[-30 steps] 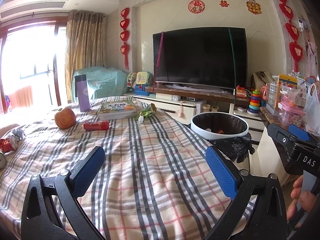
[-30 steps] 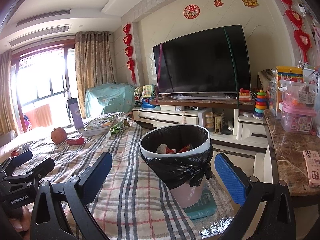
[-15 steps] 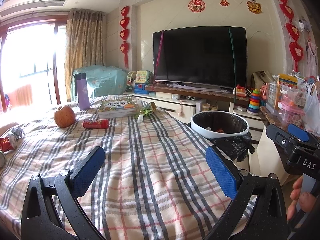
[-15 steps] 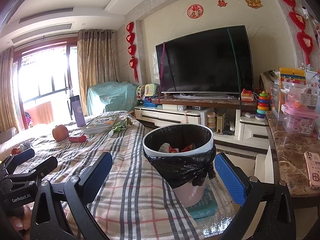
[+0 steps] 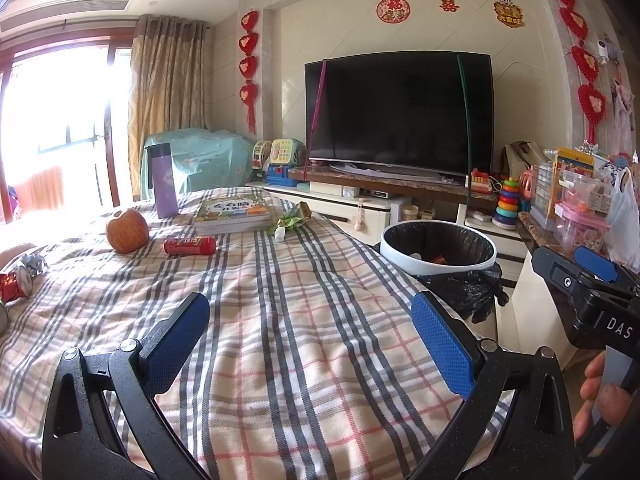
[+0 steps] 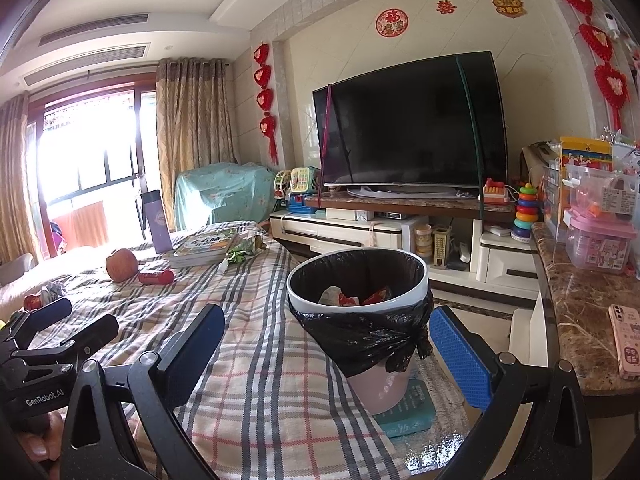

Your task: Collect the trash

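A: Spanning the lower part of the left wrist view, the left gripper (image 5: 310, 340) is seen with its jaws spread wide and nothing held between the blue pads (image 5: 178, 342). It is held over the plaid cloth (image 5: 288, 320) that covers the table.

B: The right gripper (image 6: 326, 354) is likewise recorded as released and empty. It is held at the table's edge, with the trash bin (image 6: 358, 304) framed between its fingers in the right wrist view. No contact with the bin is seen.

A: The bin is noted just beside the table's right edge, lined with a black bag (image 6: 372, 338) knotted at the side. A few scraps, white and red, are seen at its bottom.

B: Trash on the cloth is listed as follows. A red can (image 5: 190, 246) is laid on its side near the apple (image 5: 127, 231). A green wrapper (image 5: 294, 220) is found just beside the stack of books (image 5: 232, 216). Crumpled foil and red wrappers (image 5: 20, 278) are seen at the far left edge.

A: A purple bottle (image 5: 165, 186) is stood upright behind the apple. All of these are well apart from both grippers.

B: A pink phone (image 6: 626, 342) is noted on the marble counter (image 6: 580, 320) at the right.
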Motion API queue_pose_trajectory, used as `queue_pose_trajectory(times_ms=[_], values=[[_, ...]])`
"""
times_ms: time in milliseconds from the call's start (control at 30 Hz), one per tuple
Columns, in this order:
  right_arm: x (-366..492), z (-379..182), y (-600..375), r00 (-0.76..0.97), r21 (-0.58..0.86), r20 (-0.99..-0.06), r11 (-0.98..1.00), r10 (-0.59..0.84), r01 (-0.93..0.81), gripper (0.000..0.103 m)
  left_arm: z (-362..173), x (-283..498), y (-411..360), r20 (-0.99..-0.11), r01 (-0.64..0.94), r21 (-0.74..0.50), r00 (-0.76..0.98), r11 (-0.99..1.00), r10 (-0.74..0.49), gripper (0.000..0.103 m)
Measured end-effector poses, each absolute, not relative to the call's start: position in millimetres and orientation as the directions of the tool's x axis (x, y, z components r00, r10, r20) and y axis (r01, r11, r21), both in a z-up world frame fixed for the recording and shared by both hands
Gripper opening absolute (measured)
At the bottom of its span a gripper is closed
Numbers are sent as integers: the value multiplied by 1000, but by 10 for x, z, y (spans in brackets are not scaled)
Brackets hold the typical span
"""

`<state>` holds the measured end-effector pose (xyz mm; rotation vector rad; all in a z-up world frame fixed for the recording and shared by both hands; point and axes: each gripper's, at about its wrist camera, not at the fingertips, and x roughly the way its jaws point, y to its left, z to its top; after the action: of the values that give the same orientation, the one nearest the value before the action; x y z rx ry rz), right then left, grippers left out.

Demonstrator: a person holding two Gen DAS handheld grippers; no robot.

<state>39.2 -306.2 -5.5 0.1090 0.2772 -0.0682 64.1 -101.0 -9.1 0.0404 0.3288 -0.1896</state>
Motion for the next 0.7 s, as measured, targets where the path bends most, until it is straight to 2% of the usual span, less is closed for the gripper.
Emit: queue_pose_trajectory(times_ms=[700], values=[[394, -41, -3032, 959, 99, -280, 992, -45, 75, 103, -143, 682, -990, -343, 196, -9, 921, 981, -187, 103]])
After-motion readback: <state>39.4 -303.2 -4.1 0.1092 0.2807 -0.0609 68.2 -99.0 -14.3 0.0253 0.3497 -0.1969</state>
